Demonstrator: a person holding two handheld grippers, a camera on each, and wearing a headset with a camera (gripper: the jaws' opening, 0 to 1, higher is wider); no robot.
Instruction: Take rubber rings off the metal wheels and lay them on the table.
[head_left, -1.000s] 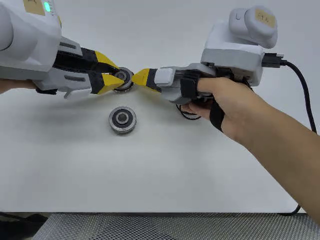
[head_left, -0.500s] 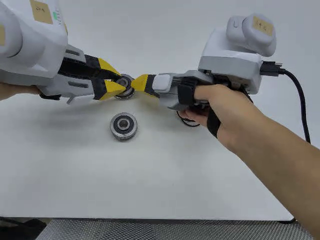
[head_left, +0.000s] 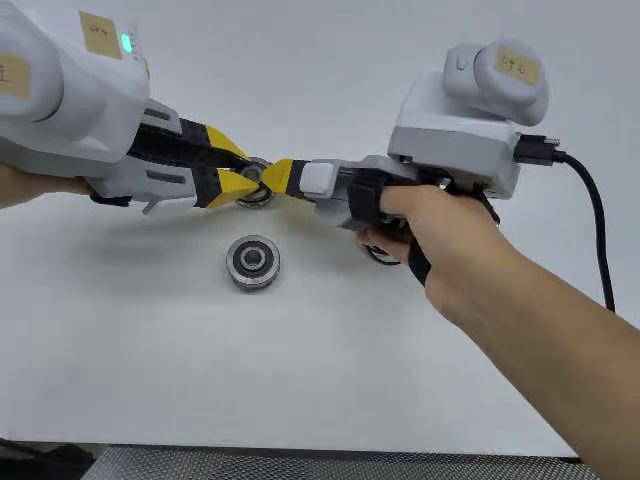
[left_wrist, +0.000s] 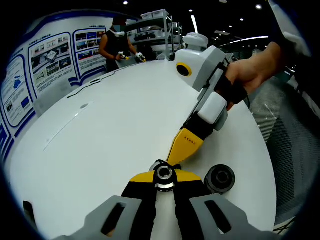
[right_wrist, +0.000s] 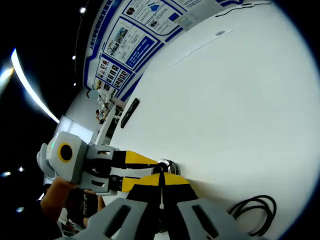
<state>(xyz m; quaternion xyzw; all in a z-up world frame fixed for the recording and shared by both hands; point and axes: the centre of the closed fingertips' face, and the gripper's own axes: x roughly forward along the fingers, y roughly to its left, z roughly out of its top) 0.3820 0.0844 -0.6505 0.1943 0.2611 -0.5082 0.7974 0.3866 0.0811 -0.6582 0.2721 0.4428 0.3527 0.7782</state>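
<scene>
My left gripper (head_left: 245, 178) is shut on a small metal wheel (head_left: 256, 192) held just above the white table (head_left: 330, 370). In the left gripper view the wheel (left_wrist: 164, 173) sits between the yellow jaws, hub facing the camera. My right gripper (head_left: 272, 176) comes in from the right with its jaws shut, its yellow tips pinched on the black rubber ring at the wheel's rim (right_wrist: 169, 165). A second wheel (head_left: 252, 262) with its black ring on lies flat on the table below them.
Loose black rubber rings (right_wrist: 252, 206) lie on the table under the right hand (head_left: 378, 253). A black cable (head_left: 595, 220) runs off the right gripper. A person (left_wrist: 116, 42) stands at the table's far end.
The right gripper's tips have closed the small gap and now sit against the held wheel. Both grippers stay together; the rest of the shift is the camera's.
</scene>
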